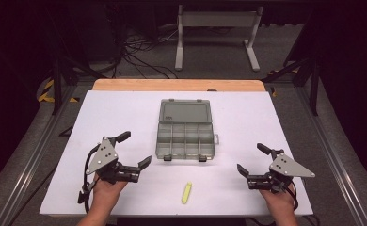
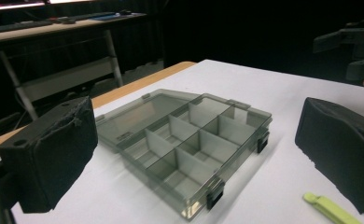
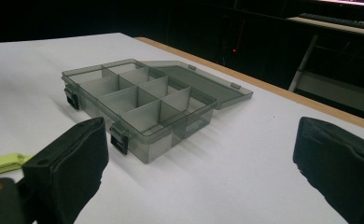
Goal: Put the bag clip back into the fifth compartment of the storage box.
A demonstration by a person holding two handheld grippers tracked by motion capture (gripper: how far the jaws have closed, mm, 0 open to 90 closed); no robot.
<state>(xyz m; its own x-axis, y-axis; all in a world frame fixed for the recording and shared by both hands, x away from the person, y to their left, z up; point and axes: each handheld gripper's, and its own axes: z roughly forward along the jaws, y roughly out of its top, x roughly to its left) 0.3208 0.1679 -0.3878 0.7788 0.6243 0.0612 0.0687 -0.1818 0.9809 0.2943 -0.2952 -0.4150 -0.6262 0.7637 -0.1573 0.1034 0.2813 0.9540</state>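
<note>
A smoky clear plastic organiser box (image 1: 185,140) lies in the middle of the white table (image 1: 125,113), its lid folded flat away from me and its several compartments bare. From the left gripper view the box (image 2: 185,140) is just ahead; from the right gripper view the box (image 3: 138,100) is ahead and to the left. A small yellow-green clip (image 1: 186,192) lies near the front edge, between my hands, and shows again as clip (image 2: 332,210) and clip (image 3: 5,164). My left gripper (image 1: 135,149) is open, left of the box. My right gripper (image 1: 251,158) is open, to its right.
A wooden strip (image 1: 179,84) runs along the table's far edge. Beyond it stands a white metal frame (image 1: 217,33) among floor cables. Bare white table surrounds the box on all sides.
</note>
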